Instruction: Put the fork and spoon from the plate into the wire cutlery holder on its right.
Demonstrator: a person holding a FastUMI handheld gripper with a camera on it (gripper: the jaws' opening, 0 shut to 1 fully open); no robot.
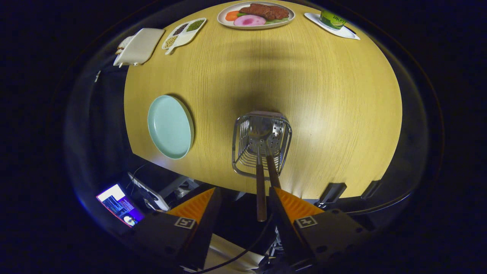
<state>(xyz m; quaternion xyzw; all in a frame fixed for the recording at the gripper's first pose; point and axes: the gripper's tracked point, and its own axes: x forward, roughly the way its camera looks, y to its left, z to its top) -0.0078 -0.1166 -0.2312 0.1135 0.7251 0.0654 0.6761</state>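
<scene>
I have the tongs [243, 192] held high over the near edge of the counter [323, 95], tilted so they look down on it, and their two fingers stand apart with a clear gap between them, gripping nothing. In that gap I see two brown handles rising toward me from the wire cutlery holder [261, 146], which stands on the counter just ahead of the fingertips. One handle [261, 190] runs through the middle of the gap, free of both fingers. The other handle [272, 171] ends close against the inner edge of the right finger; I cannot tell whether it touches.

Inside the holder I count two pieces of cutlery. The spoon [259, 129] shows its bowl at the bottom of the basket; the head beside it I take for the fork [277, 131], though its tines are too blurred against the wires to make out.

The pale green plate [170, 126] lies bare on the counter to the left of the holder, well apart from it.

Along the far side of the counter I count four more things: one white folded object [139, 46], one divided dish [184, 32] with small heaps in its sections, one oval platter of food [255, 15], and one green can [332, 19] on a white tray [348, 33].

A lit screen [120, 204] sits below the near edge of the counter.
</scene>
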